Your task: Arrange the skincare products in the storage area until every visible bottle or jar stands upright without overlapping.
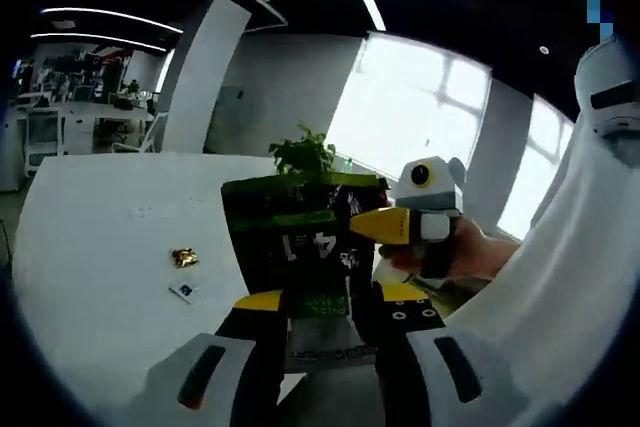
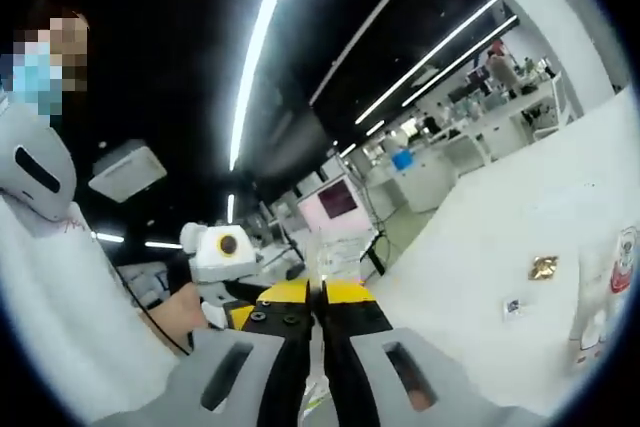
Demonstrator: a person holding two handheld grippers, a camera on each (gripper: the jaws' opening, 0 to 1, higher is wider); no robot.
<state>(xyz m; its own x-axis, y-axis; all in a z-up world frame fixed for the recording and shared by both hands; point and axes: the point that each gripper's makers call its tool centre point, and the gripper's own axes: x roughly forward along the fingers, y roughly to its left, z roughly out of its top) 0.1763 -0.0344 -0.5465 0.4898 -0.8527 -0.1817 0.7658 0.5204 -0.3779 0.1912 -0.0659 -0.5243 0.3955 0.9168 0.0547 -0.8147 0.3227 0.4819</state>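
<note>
Lifting the dark green-topped box off the white surface

Left gripper [image 1: 330,299] jaws clamp the dark green-topped box [image 1: 300,247]; right gripper [image 2: 322,293] jaws pressed together beside it. Next, set it upright.

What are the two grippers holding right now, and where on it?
The left gripper clamps a dark green box at its lower edge. The right gripper is shut on something thin and clear, unidentifiable.

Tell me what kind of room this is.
Probably an open-plan office or lab. A large white table stands under long ceiling light strips, with desks and monitors further back and big bright windows along one wall.
</note>
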